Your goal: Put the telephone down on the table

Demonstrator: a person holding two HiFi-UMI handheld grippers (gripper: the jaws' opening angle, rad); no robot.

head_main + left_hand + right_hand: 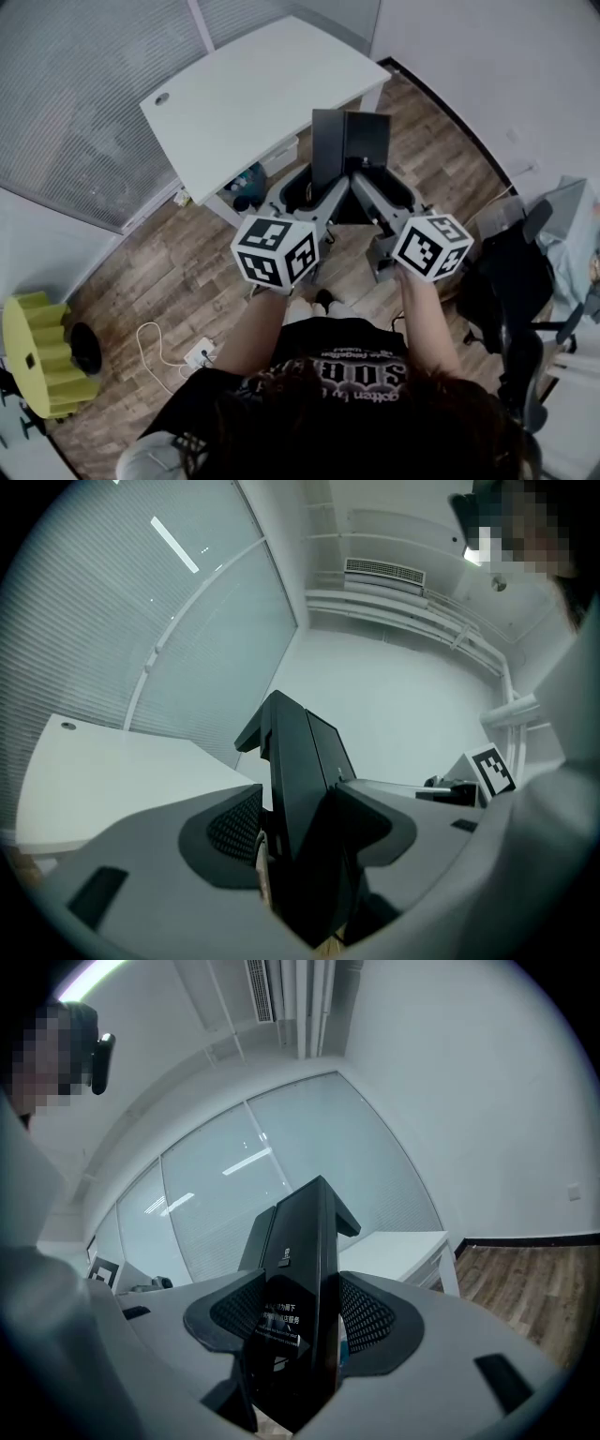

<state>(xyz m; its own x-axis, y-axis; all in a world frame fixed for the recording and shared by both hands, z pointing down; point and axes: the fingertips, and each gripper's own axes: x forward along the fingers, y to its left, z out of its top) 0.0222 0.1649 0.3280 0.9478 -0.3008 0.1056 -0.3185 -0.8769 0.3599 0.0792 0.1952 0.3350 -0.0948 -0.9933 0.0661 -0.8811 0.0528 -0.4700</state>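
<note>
Black slab-shaped plastic telephone (349, 141) is held upright in the air above the wood-plank floor (159, 272), close to the near edge of the white rectangular table (253, 84) and not yet resting on it. Left gripper (319, 189) is clamped on its lower left part and right gripper (380, 192) on its lower right, pads tight against the casing. This two-sided hold likely keeps the body from twisting or tipping; the next move should carry it over the tabletop, then lower it.
</note>
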